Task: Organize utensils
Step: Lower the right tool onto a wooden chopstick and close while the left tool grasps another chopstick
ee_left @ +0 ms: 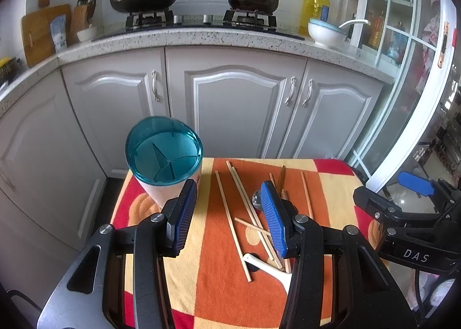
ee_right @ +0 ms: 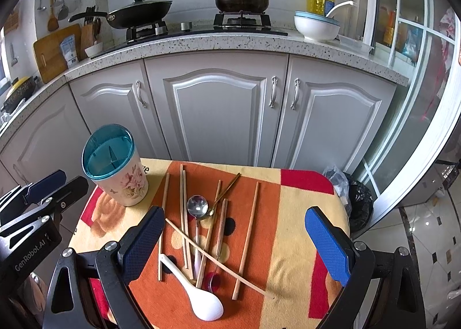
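Utensils lying loose mid-table, holder (ee_right: 115,167) waiting at the far-left corner.
Both tongs, left (ee_left: 230,219) and right (ee_right: 234,245), hovering agape and empty, lining up over the chopsticks (ee_right: 247,239).

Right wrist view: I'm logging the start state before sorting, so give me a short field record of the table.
surface: table with a patterned cloth
holder: floral utensil holder, teal divided top, upright at the far left corner, nothing in it
chopsticks: wooden chopsticks scattered loose, several crossing
spoons: white ceramic spoon nearest, metal spoon, gold spoon
left gripper: open, holding nothing
right gripper: open, holding nothing
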Available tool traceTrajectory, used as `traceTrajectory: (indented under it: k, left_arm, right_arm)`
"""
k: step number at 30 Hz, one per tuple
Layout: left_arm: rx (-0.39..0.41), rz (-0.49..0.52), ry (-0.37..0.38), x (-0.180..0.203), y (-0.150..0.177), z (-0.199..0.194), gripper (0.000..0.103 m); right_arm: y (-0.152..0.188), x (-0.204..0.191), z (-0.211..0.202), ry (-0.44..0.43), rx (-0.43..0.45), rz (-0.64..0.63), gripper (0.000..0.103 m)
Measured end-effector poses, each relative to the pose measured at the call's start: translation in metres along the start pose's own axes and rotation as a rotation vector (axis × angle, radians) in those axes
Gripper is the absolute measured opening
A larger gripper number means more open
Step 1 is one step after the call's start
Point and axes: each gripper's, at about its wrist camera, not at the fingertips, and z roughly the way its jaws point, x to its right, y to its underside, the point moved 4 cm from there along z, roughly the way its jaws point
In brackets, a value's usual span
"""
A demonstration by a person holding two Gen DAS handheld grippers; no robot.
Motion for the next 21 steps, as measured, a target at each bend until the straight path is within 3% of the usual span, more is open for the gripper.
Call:
traceTrajectory:
  k: [6,10,11,13,16,20,21]
  left_arm:
    - [-0.069,-0.032,0.009,-0.024,0.012,0.018,0.045]
    - [-0.178,-0.081,0.045,-0.042,0.034,0.043,0.045]
    - [-0.202,-0.085,0.051,-0.043,0.04,0.049,0.045]
    - [-0.256,-0.09,0.054,-0.044,0.051,0.063,0.045]
    - [-0.304,-0.103,0.062,-0.045,0.061,0.077,0.045]
    - [-0.303,-0.083,0.044,-0.045,0.061,0.085,0.045]
    - [-0.304,-0.081,0.044,-0.046,0.061,0.087,0.045]
  right_arm:
    - [0.014,0.004,0.017,-0.048,-0.053,-0.021,0.097]
    - [0.033,0.004,0.041,-0.095,-0.112,-0.055,0.095]
    - [0.039,0.004,0.049,-0.108,-0.13,-0.061,0.091]
    - [0.046,0.002,0.062,-0.152,-0.163,-0.064,0.073]
    - [0.055,-0.007,0.087,-0.271,-0.241,-0.07,0.055]
    - [0.058,-0.032,0.119,-0.315,-0.3,-0.17,0.051]
    - [0.06,-0.041,0.131,-0.331,-0.323,-0.202,0.045]
